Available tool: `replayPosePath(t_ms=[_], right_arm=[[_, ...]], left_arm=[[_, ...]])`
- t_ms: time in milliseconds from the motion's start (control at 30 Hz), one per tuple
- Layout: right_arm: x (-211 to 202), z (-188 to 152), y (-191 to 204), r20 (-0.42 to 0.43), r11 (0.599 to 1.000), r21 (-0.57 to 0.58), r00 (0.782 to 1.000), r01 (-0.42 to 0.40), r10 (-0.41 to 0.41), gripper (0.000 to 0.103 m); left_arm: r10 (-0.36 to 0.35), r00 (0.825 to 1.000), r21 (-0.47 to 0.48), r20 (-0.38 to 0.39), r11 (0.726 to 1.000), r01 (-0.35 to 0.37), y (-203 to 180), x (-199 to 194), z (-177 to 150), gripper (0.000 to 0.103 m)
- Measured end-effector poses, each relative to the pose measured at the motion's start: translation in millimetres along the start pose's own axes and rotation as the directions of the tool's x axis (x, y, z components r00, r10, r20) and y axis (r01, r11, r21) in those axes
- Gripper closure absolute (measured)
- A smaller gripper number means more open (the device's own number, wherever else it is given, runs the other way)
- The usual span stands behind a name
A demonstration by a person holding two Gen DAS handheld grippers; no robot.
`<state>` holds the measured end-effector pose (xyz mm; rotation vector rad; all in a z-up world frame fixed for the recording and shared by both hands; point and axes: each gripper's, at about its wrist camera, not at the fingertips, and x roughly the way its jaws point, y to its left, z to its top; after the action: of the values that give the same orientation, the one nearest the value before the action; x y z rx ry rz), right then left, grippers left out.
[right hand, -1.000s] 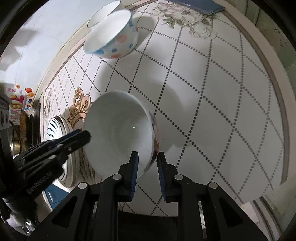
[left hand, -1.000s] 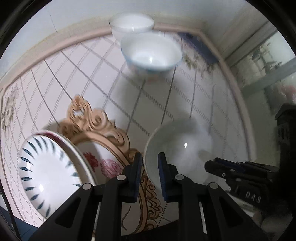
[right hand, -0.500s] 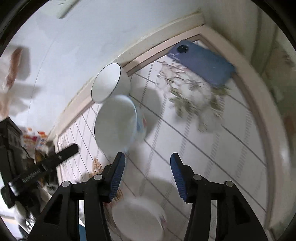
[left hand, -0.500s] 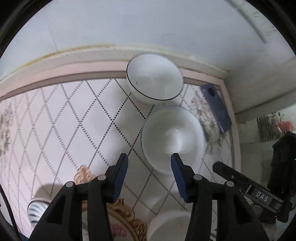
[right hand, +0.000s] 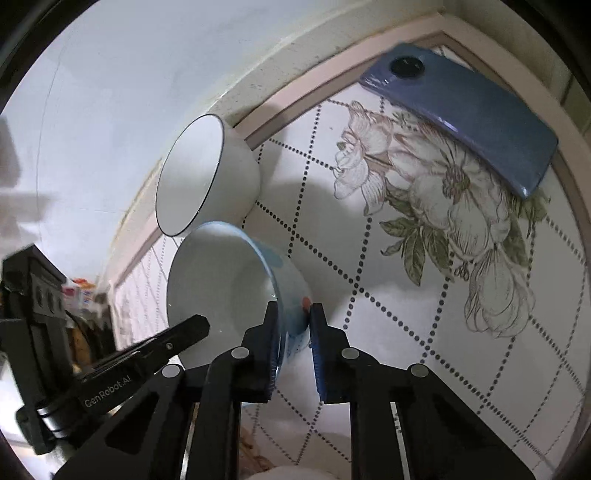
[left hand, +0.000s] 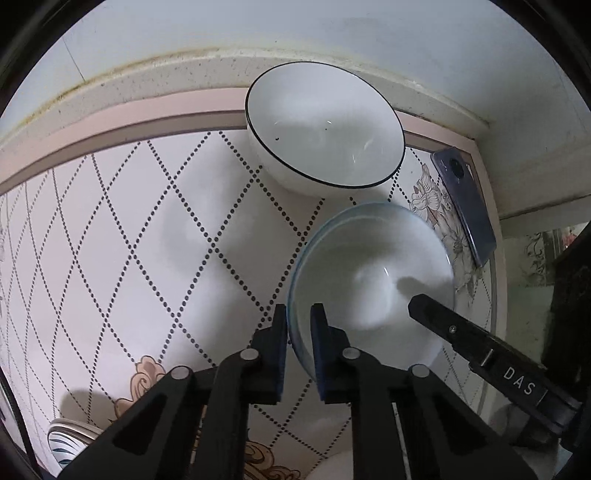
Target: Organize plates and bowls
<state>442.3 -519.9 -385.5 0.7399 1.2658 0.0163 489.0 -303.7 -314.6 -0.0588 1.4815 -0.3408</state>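
A white bowl with a blue rim and coloured spots (left hand: 373, 280) (right hand: 229, 288) sits on the patterned tabletop. My left gripper (left hand: 298, 343) is shut on its near-left rim. My right gripper (right hand: 293, 347) is shut on its right rim. Each gripper shows in the other's view, reaching over the bowl. A white bowl with a thin black rim (left hand: 325, 125) (right hand: 199, 173) stands just behind it against the wall. A white bowl's top (left hand: 340, 467) peeks at the bottom edge.
A blue phone (left hand: 467, 205) (right hand: 461, 110) lies in the back right corner on the flower print. A blue-striped plate (left hand: 68, 445) shows at the lower left. The wall (left hand: 258, 29) closes the back.
Both grippers let go of the near white bowl, opened, moved forward to the blue-rimmed bowl and closed on its rim from either side.
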Motion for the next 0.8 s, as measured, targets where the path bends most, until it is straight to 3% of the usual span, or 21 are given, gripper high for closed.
replayPosePath(t_ms=[433,800], right_arm=[[-18,-19,13,0.025,0.998,-0.058,0.999,0.025,-0.024,0.086],[-85,-77,19,0.062,0.997,-0.083,0.998,-0.005,0.01,0.086]], left_arm=[[-0.008,0.999,0.035,0.035,0.999,0.007,-9,-32,-22,0.093],[-0.067,0.992,0.113,0.105,0.992,0.055,-25,-95,-68,0.093]])
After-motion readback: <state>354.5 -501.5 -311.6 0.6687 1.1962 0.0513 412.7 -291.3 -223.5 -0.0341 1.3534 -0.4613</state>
